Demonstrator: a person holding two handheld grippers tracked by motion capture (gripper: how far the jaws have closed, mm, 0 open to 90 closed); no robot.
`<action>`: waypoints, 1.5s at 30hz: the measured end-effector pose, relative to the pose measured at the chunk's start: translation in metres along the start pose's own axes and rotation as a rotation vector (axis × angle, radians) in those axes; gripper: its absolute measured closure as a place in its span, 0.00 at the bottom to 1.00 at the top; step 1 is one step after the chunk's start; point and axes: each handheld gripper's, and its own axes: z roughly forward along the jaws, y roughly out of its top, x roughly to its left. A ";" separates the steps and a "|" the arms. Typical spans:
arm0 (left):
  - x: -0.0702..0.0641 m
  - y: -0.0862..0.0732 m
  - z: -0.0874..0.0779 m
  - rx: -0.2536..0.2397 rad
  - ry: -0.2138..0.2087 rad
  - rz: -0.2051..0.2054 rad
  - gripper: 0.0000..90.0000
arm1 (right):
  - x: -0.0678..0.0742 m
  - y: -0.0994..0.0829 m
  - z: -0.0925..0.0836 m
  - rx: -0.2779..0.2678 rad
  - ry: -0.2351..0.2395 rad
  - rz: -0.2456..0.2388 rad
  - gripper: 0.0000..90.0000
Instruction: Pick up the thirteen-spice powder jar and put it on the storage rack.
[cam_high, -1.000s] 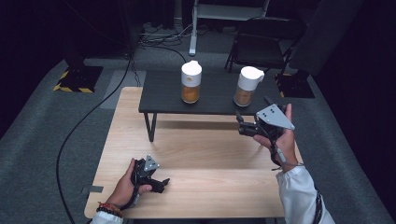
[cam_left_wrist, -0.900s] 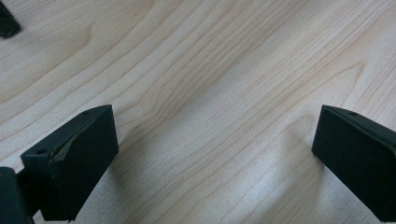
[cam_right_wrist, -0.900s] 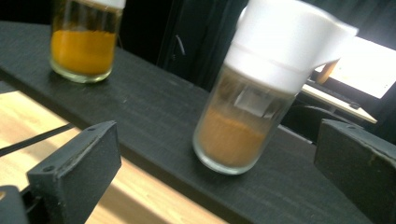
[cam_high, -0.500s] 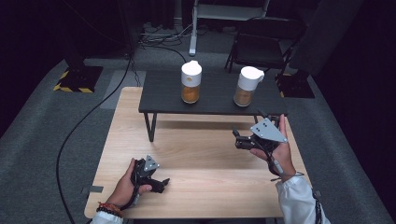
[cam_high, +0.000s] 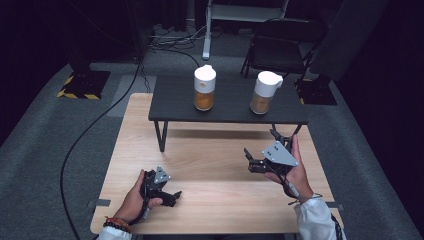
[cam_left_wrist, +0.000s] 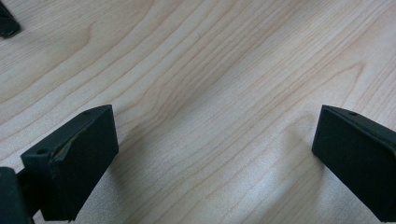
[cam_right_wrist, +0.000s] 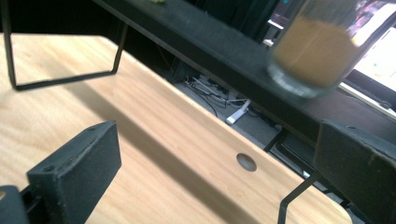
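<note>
The right-hand jar (cam_high: 264, 92), white-lidded and holding orange-brown powder, stood on a low black shelf (cam_high: 230, 112), ahead of and above the right tongs (cam_high: 253, 162) and well apart from them. In the right gripper view its base (cam_right_wrist: 314, 51) was blurred and its lid cut off at the top edge. Those tongs were spread wide and empty, hovering over the wooden worktop (cam_high: 210, 150). A second, similar jar (cam_high: 204, 87) stood on the shelf farther to the left. The left tongs (cam_high: 171, 196), also spread and empty, lay low on the worktop, their view showing bare wood grain (cam_left_wrist: 215, 116).
</note>
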 end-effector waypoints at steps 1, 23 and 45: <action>0.000 0.000 0.000 0.000 0.000 0.000 0.00 | 0.002 -0.002 0.000 0.005 0.000 -0.003 0.00; 0.000 0.000 0.000 0.000 0.000 0.000 0.00 | 0.025 -0.039 0.004 0.141 0.090 -0.070 0.00; 0.000 0.000 0.000 0.000 0.001 0.001 0.00 | 0.016 -0.078 0.000 0.316 0.094 0.030 0.01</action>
